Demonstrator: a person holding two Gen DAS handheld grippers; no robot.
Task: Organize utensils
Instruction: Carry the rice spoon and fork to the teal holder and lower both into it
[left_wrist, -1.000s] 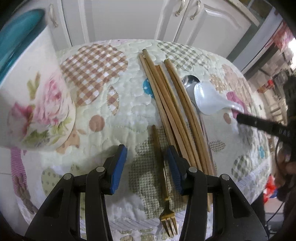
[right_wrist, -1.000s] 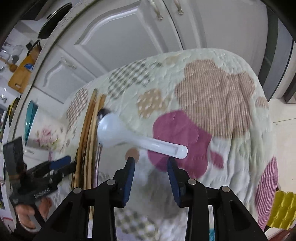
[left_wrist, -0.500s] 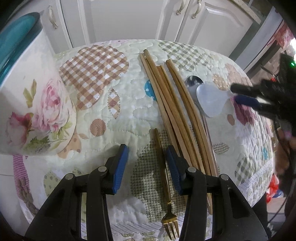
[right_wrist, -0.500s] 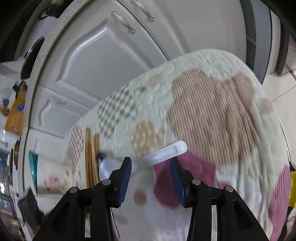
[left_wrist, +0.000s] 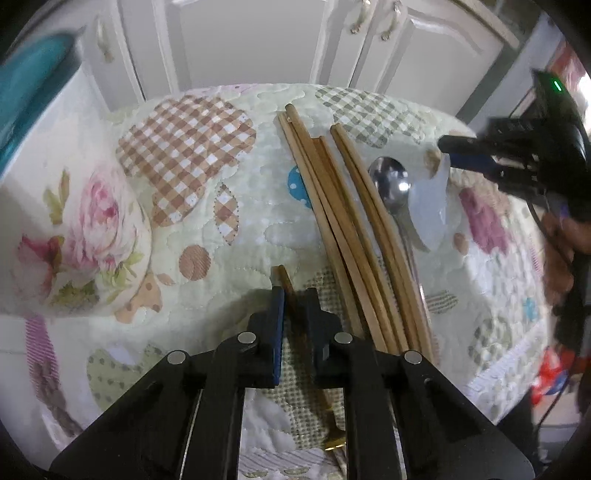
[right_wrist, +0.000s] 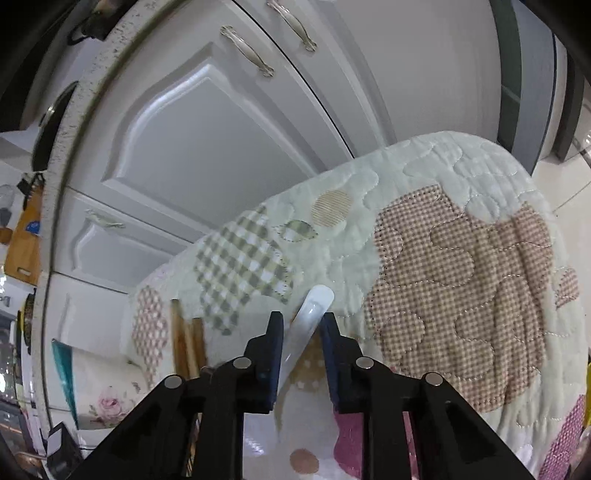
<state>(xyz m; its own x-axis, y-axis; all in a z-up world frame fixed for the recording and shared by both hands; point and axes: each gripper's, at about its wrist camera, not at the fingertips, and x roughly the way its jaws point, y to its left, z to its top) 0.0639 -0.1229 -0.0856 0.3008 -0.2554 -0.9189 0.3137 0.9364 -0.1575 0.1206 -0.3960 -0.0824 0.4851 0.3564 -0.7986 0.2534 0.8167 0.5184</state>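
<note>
Under the left wrist camera, the left gripper is clenched on the brown handle of a gold fork, whose tines lie near the bottom edge on the quilted cloth; its jaws have just closed onto that handle. Just right of it lies a bundle of wooden chopsticks, then a metal spoon, with the white ceramic spoon hanging bowl-down beside it from the right gripper. A floral container with a teal rim stands at the left, probably where the utensils belong. To lift the fork cleanly, the person should raise it straight up before swinging toward the container, since the chopsticks lie close and could be dragged along. The grip sits near the handle's end, so the tined end may droop; a slow lift would help.

From the right wrist camera, the right gripper grasps the white spoon's handle, its jaws having just closed on it, and the handle's end pokes out past the fingers. The spoon is glossy and may slip or pivot, so it should be kept steady while carried over the cloth toward the container.

No brand, label or readable writing shows in either view.
</note>
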